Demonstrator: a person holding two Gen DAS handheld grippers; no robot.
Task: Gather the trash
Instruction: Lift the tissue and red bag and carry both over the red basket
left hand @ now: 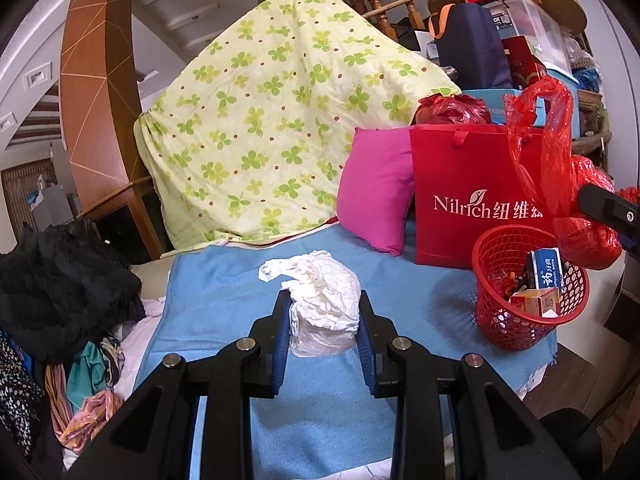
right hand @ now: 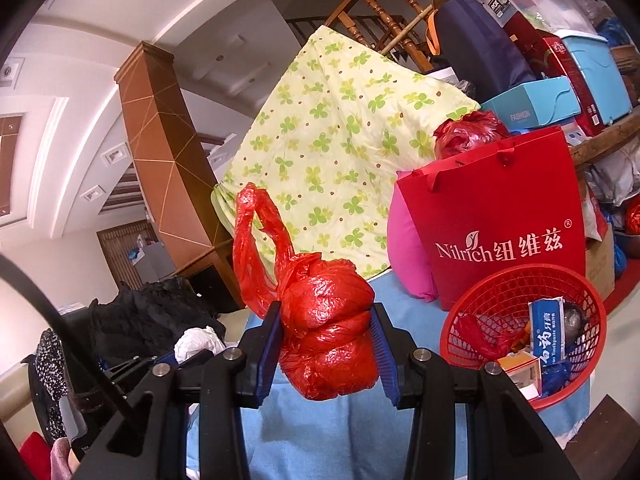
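Both pieces of trash are already gripped and lifted: a white wad (left hand: 324, 304) is pinched in the narrowly closed left gripper (left hand: 325, 322), a knotted red bag (right hand: 326, 330) in the right gripper (right hand: 329, 344). The drop remains; the basket (right hand: 472, 316) (already holding boxes and wrappers) sits nearby on the blue cloth (left hand: 224, 292). A cluttered room is seen behind: quilt (left hand: 272, 120), pillow (left hand: 376, 188), stair railing (right hand: 384, 4).

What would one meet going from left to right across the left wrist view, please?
Black garment pile → clover-print quilt → crumpled white paper → pink cushion → red Nilrich bag → red mesh basket.
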